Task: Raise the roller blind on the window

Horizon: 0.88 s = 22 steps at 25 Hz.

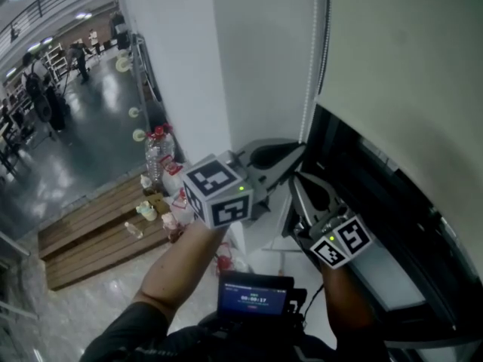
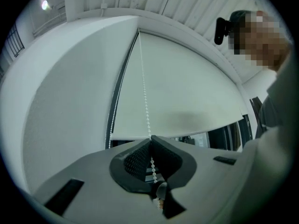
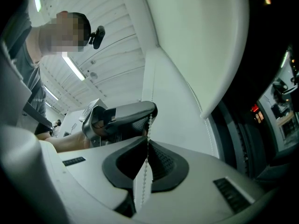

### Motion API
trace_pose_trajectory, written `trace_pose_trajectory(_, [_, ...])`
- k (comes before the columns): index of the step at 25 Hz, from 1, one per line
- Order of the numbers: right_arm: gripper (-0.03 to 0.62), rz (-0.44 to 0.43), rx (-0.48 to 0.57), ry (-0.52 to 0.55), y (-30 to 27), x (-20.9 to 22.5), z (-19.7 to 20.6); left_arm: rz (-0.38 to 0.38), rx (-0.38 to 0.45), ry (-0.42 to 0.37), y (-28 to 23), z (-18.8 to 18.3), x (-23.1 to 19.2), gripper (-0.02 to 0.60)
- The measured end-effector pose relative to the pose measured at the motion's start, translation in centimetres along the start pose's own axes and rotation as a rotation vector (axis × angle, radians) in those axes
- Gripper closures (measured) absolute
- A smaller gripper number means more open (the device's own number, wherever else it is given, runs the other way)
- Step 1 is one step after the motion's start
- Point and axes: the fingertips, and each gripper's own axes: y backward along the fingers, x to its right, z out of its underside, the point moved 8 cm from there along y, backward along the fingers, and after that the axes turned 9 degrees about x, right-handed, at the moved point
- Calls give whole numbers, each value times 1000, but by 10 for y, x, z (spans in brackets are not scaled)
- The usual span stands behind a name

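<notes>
Raising blind [image 2: 187, 92]: I'm mid-haul on the chain [image 2: 145, 97].
Left gripper [image 2: 150, 140]: clamped on chain, above.
Right gripper [image 3: 145, 143]: clamped on chain, below.
Next: likely pull left down.

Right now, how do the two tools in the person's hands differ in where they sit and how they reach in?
The left tool grips the bead chain higher up, while the right tool grips it just below. In the head view the left tool reaches the chain from the left side and the right tool comes in from the right, nearer the window. What they share is that both are shut on the same chain.
</notes>
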Motion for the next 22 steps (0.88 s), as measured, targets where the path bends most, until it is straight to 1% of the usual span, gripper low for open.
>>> trace_pose_trajectory(4, [588, 5, -27, -11, 4, -1, 11, -14, -20, 6, 5, 12, -1, 580])
trace_pose_trajectory(12, [588, 33, -98, -33, 21, -1, 40, -42, -73, 22, 15, 47, 1, 580])
trace_pose_trajectory(19, [588, 58, -174, -65, 43, -4, 67, -65, -128, 51, 26, 82, 7, 581])
trace_pose_trajectory(22, [588, 62, -198, -73, 48, -6, 76, -72, -141, 76, 32, 94, 9, 581])
